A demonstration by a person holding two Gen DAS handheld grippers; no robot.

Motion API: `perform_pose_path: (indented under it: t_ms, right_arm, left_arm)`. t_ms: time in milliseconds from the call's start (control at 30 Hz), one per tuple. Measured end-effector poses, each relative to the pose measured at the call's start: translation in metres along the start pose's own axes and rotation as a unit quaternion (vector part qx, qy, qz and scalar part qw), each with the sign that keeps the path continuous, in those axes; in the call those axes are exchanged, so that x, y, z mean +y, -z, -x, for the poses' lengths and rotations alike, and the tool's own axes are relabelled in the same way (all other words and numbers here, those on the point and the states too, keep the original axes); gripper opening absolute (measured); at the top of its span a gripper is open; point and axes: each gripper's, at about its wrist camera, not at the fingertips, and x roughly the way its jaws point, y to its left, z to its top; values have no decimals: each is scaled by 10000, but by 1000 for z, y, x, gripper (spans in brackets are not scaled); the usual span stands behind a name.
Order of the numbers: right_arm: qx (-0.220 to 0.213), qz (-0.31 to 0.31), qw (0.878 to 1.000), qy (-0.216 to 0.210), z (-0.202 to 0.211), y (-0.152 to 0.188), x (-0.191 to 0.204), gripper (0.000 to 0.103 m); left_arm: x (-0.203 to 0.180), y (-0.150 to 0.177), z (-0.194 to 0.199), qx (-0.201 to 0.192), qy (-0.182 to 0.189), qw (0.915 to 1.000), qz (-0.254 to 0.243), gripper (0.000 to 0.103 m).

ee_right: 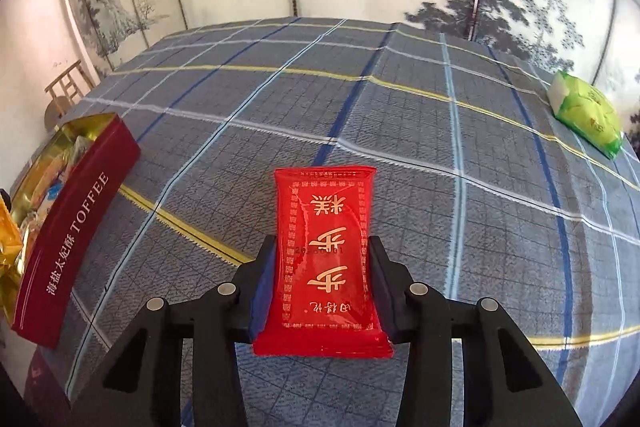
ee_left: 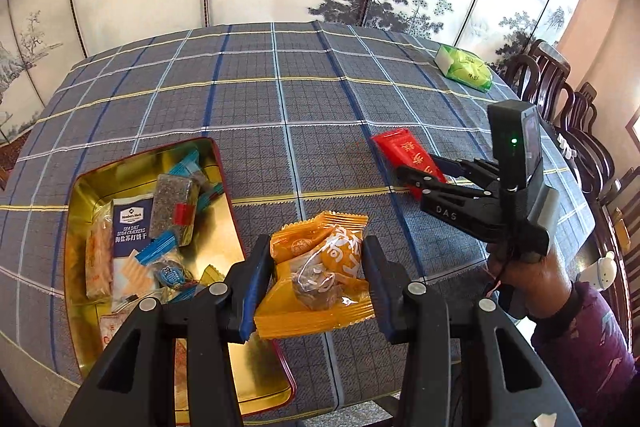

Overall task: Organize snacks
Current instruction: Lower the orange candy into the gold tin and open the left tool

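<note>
An orange snack packet (ee_left: 320, 267) with a brown cake inside hangs above the table, just right of the open tin (ee_left: 86, 187); my left gripper (ee_left: 316, 247) is shut on its sides. The tin has a gold inside, a dark red wall (ee_right: 76, 227) marked TOFFEE, and holds several wrapped snacks and crackers. A red packet (ee_right: 326, 211) with gold characters lies flat on the checked tablecloth. My right gripper (ee_right: 322, 243) is shut on its long edges, with the pads pressing both sides. The left wrist view shows that right gripper (ee_left: 420, 167) on the red packet (ee_left: 400, 147), right of the tin.
A green and white packet (ee_left: 466, 67) lies near the far right table edge, also the green packet (ee_right: 586, 115) in the right wrist view. Dark wooden chairs (ee_left: 560, 99) line the right side. A painted folding screen stands behind the table. A person's hand (ee_left: 536, 279) holds the right gripper.
</note>
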Motion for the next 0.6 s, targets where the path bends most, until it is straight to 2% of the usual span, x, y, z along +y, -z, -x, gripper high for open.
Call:
perform_pose_path:
  t_ms: [67, 167, 233, 333, 600]
  right_arm:
    - [-160, -269, 9994, 112, 8, 3, -14, 44]
    - [-155, -563, 9980, 242, 9, 10, -29, 44]
    - [-236, -600, 9974, 319, 12, 10, -31, 44]
    - [-125, -687, 9970, 323, 8, 8, -34, 44]
    - [-103, -751, 9965, 347, 6, 7, -39, 44]
  left_arm:
    - [3, 4, 6, -31, -39, 10000, 12, 41]
    - [8, 10, 16, -109, -69, 9999, 59, 41]
    - [13, 14, 21, -183, -48, 9998, 101, 41]
    - [21, 21, 27, -287, -29, 9994, 189, 41]
    - [36, 35, 33, -434, -329, 9982, 241, 41]
